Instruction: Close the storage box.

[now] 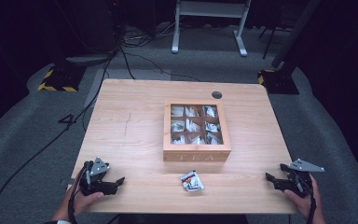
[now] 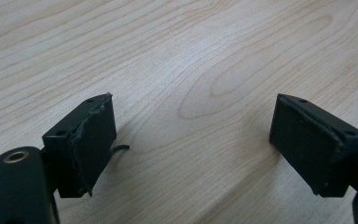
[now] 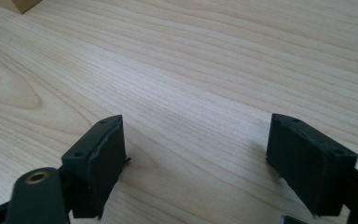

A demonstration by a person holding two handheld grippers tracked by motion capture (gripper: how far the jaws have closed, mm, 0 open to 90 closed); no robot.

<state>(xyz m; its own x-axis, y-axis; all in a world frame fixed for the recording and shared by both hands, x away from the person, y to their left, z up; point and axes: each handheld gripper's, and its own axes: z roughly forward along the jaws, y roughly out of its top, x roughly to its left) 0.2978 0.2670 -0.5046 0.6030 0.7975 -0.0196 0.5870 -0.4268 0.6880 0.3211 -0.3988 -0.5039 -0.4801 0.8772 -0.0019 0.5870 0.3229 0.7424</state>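
Observation:
A wooden tea box (image 1: pixel 196 131) marked TEA sits mid-table, its compartments holding several white tea bags. One loose tea packet (image 1: pixel 192 181) lies on the table just in front of the box. My left gripper (image 1: pixel 117 181) rests at the table's front left corner, held by a hand, jaws wide apart over bare wood (image 2: pixel 191 135). My right gripper (image 1: pixel 271 178) rests at the front right corner, also open with nothing between its jaws (image 3: pixel 196 158). Both grippers point inward toward the packet, well apart from it.
The light wooden table (image 1: pixel 135 116) has a round cable hole (image 1: pixel 216 94) at its back edge. A corner of the tea box (image 3: pixel 21 4) shows at the top left of the right gripper view. Cables, stand bases and a white frame stand on the grey floor behind.

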